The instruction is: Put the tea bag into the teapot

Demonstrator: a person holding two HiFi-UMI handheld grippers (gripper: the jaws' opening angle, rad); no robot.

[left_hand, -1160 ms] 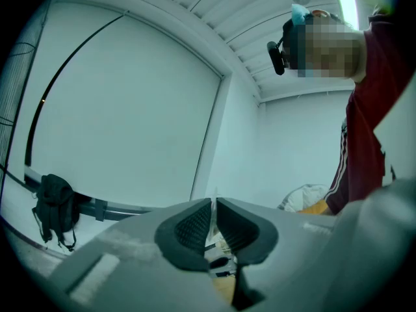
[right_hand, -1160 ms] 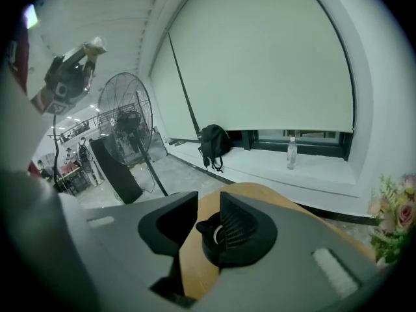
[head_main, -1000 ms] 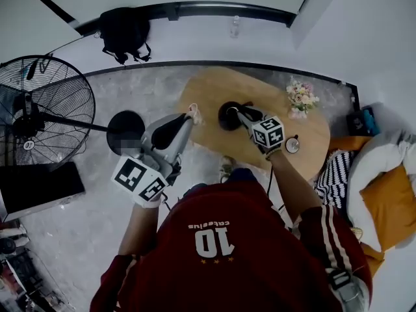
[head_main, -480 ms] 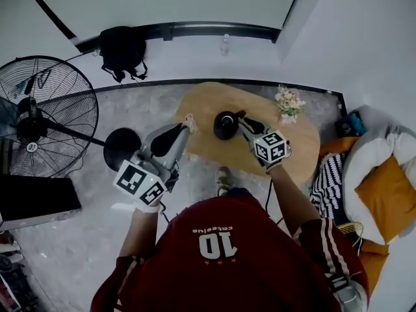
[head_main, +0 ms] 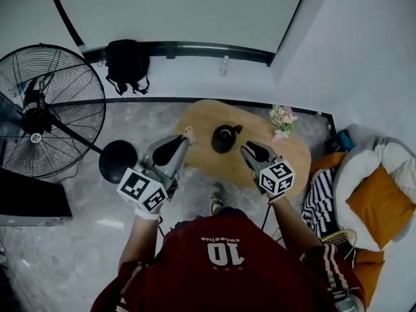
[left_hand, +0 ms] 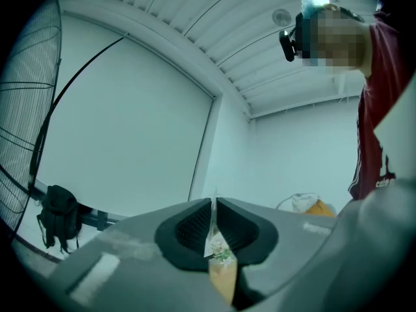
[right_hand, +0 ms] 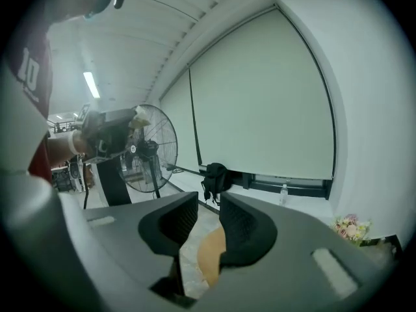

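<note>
While the left gripper (head_main: 185, 138) hangs to the left of the round black teapot (head_main: 224, 137), its jaws are clenched on the small, pale, translucent tea bag (left_hand: 215, 242). The bag stands upright in the pinch, near the teapot but apart from it. To the teapot's right and nearer the person, the right gripper (head_main: 247, 149) has its jaws parted with nothing between them. Under the teapot lies the oval wooden table (head_main: 198, 117), and a small bunch of pale flowers (head_main: 282, 117) stands further to the teapot's right.
</note>
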